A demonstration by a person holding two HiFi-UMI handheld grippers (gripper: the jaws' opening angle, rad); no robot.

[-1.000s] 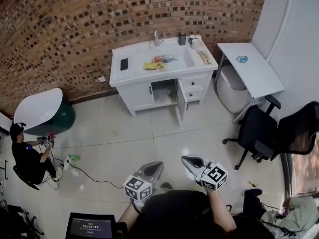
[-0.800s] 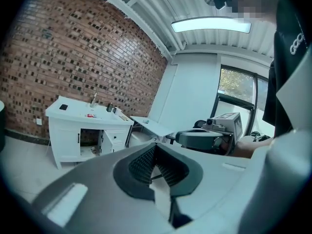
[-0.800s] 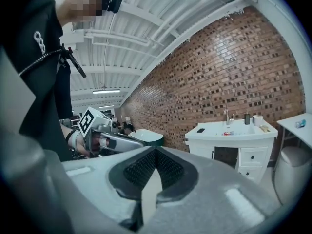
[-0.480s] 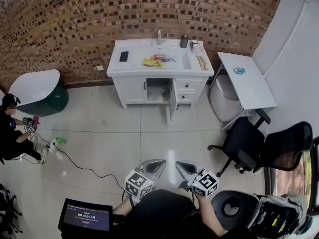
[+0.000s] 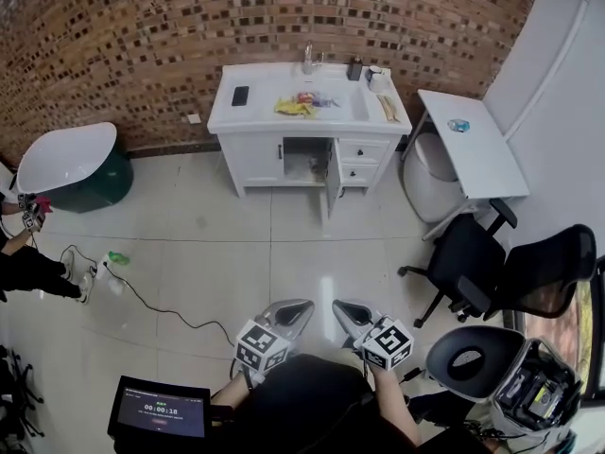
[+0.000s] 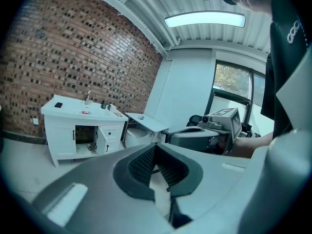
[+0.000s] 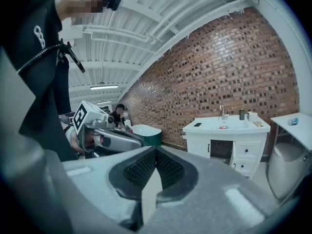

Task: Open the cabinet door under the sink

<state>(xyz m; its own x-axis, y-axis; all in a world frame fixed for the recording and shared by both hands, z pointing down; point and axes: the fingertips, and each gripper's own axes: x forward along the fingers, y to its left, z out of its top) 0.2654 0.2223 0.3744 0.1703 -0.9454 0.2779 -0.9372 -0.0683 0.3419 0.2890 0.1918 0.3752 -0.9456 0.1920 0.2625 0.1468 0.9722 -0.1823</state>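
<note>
The white sink cabinet (image 5: 255,149) stands against the brick wall, far across the tiled floor. Its middle door (image 5: 332,185) is swung open and shows a dark compartment (image 5: 304,162); the left door (image 5: 262,160) is closed. Close to my body, my left gripper (image 5: 301,305) and right gripper (image 5: 337,305) point toward the cabinet, side by side, both shut with nothing held. The left gripper view has the left gripper (image 6: 156,147) with pads together and the cabinet (image 6: 61,130) at the left. Seen from the right gripper (image 7: 156,151), the cabinet (image 7: 200,141) is at the right.
A white desk (image 5: 468,140) with a bin (image 5: 425,183) under it stands right of the cabinet. Two black office chairs (image 5: 473,263) (image 5: 553,268) and a stool (image 5: 473,353) are at the right. At the left are a white tub (image 5: 66,159), a person (image 5: 28,268) and a floor cable (image 5: 161,305).
The head view has swung, bringing a stool and a bag in at the bottom right, while the person at the left has slid toward the edge. Both grippers shifted slightly and stay shut.
</note>
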